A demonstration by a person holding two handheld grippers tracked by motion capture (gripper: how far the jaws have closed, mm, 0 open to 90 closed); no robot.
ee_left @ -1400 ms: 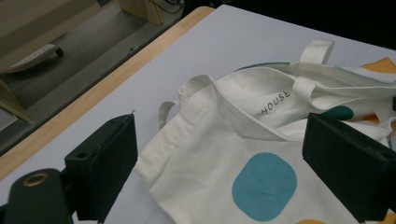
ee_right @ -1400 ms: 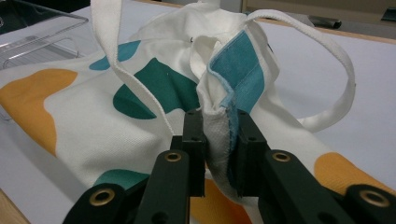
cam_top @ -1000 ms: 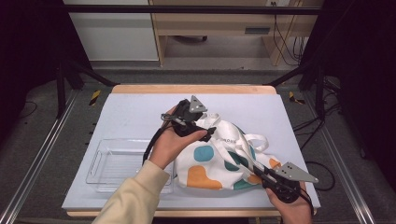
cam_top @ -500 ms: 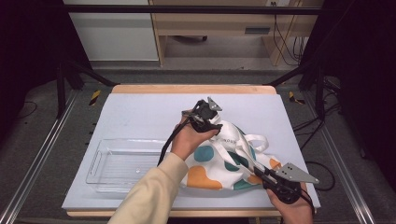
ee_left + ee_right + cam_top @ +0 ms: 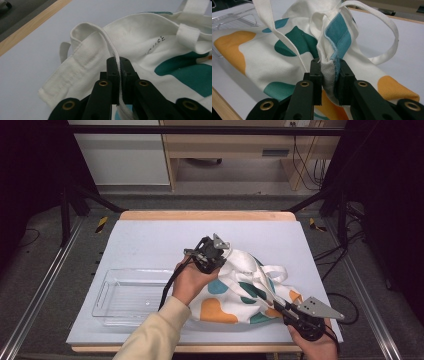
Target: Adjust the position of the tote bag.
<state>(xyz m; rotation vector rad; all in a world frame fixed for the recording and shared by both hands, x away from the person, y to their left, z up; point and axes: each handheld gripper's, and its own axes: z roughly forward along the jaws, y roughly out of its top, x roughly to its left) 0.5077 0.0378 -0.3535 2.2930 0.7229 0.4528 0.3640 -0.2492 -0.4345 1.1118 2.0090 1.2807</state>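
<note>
From the high view, the white cloth tote bag with teal and orange blotches (image 5: pixel 240 290) lies slumped on the pale grey surface (image 5: pixel 150 240), between the two tools: the left hand-held gripper (image 5: pixel 214 254) sits at the bag's far edge, the right hand-held gripper (image 5: pixel 280 306) at its near corner. A clear plastic tray (image 5: pixel 131 290) rests just to the left of the left hand. A second ago the left tool hovered with its jaws wide over the bag; it has since dropped to the fabric and the jaws have just been closing. In the left gripper view, the left hand-held gripper (image 5: pixel 121 63) is clamped on a thin white strap (image 5: pixel 106 37), which rises ahead of the jaws and curves over the folded hem. In the right gripper view, the right hand-held gripper (image 5: pixel 329 65) pinches a bunched fold of white and teal cloth, with a loose handle loop (image 5: pixel 387 32) beyond it to the right. With both ends now gripped, the bag looks ready to be lifted or spread open.
</note>
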